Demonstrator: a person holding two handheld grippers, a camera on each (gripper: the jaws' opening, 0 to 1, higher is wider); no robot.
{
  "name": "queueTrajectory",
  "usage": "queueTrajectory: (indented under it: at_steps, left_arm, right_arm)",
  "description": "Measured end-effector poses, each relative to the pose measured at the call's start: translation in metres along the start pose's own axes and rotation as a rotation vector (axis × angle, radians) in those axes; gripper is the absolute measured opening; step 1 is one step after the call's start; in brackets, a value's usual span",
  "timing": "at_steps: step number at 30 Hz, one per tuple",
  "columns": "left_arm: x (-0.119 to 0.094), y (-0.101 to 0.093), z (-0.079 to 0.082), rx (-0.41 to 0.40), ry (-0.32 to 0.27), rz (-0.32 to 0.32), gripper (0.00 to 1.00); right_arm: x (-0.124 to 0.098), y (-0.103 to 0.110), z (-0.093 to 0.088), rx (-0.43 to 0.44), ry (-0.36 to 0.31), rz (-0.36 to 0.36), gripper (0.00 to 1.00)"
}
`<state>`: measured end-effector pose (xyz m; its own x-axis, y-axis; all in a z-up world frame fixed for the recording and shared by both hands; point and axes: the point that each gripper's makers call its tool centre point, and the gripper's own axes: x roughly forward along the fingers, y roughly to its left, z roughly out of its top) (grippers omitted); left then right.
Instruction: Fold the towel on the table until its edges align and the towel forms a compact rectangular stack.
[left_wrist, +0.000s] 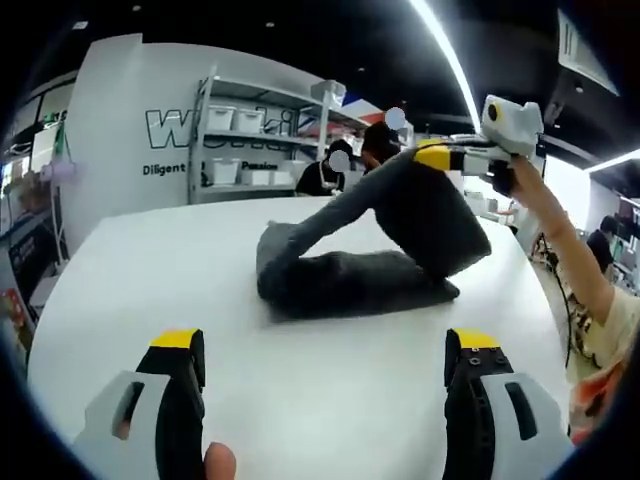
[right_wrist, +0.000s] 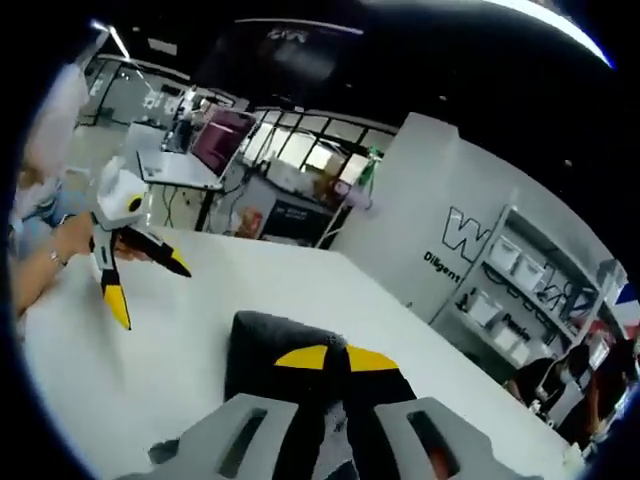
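Dark grey towel (left_wrist: 350, 270) drapes limp and light; right gripper (right_wrist: 335, 362) pinches its raised corner; left gripper (left_wrist: 325, 365) stands unclenched.

Lettering on the white wall panel behind the table

In the left gripper view the white wall panel (left_wrist: 135, 120) carries large outlined letters starting with "W", the rest cut off by the shelf unit (left_wrist: 265, 135) standing in front of it; below them runs a smaller dark line that starts "Diligent", and a further word reading roughly "Passion" shows between the shelves. In the right gripper view the same panel (right_wrist: 440, 190) shows the big outlined "W" and the small line beginning "Diligent", again broken off at the shelves (right_wrist: 520, 285). The rest of the lettering is too small or too hidden to read.
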<state>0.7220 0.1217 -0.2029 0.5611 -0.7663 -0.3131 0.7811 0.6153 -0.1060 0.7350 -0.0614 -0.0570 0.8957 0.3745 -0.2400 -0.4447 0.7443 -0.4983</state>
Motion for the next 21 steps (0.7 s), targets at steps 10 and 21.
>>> queueTrajectory:
  at_steps: [10,21]
  left_arm:
    - [-0.003,0.002,0.004,-0.024,-0.029,0.003,0.98]
    - [-0.007,-0.002,0.004,-0.024,-0.036,0.014,0.98]
  right_arm:
    - [-0.035,-0.006,0.059,-0.065,-0.091,-0.03,0.0]
    - [-0.036,0.049,0.052,-0.053,-0.135,0.125,0.01]
